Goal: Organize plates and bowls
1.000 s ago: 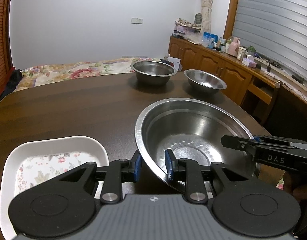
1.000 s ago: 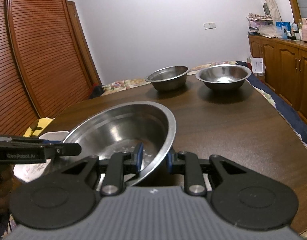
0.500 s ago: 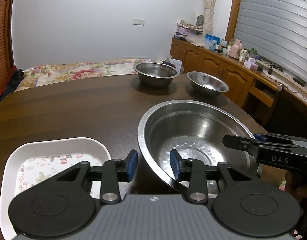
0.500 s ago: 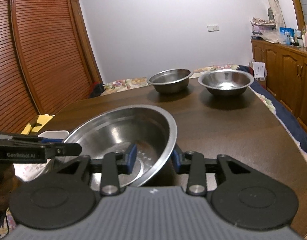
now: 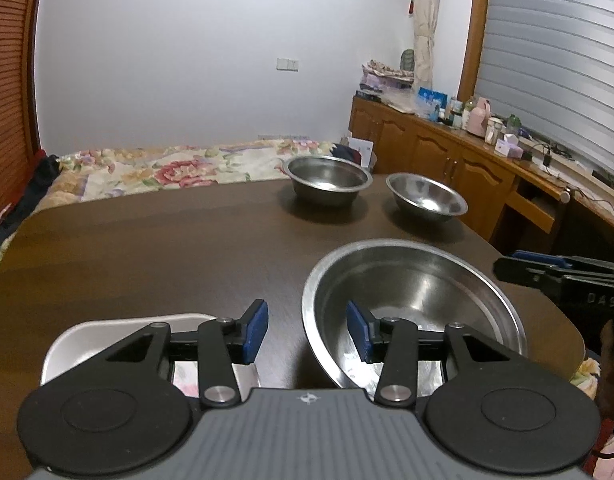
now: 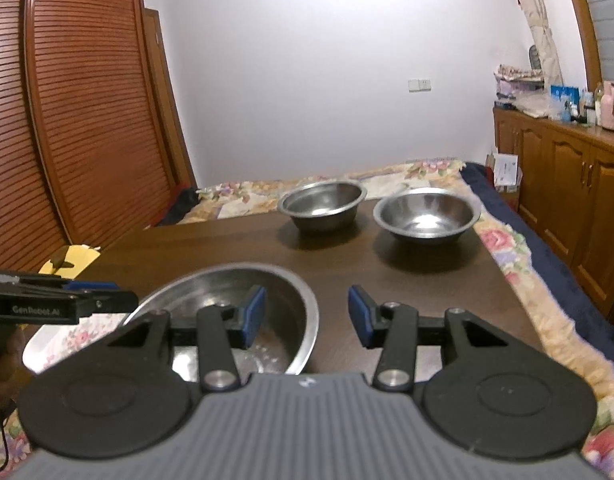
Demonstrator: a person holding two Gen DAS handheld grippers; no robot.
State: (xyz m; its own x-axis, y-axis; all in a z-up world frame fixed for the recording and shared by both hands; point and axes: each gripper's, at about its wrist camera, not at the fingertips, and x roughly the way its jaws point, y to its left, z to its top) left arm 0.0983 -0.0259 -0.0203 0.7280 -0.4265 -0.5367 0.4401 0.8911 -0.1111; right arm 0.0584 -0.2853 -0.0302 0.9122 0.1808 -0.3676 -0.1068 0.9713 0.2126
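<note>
Both claws stand wide and hold nothing. My left gripper (image 5: pixel 306 329) straddles the near left rim of the large steel bowl (image 5: pixel 411 280) without touching it; my right gripper (image 6: pixel 307 316) hangs over its right rim. That bowl rests on the dark wooden table (image 5: pixel 147 248), just right of the white floral plate (image 5: pixel 127 330). Two smaller steel bowls (image 6: pixel 322 205) (image 6: pixel 426 214) sit side by side at the far edge, unstacked. My estimate: one placement done; far bowls still to gather.
</note>
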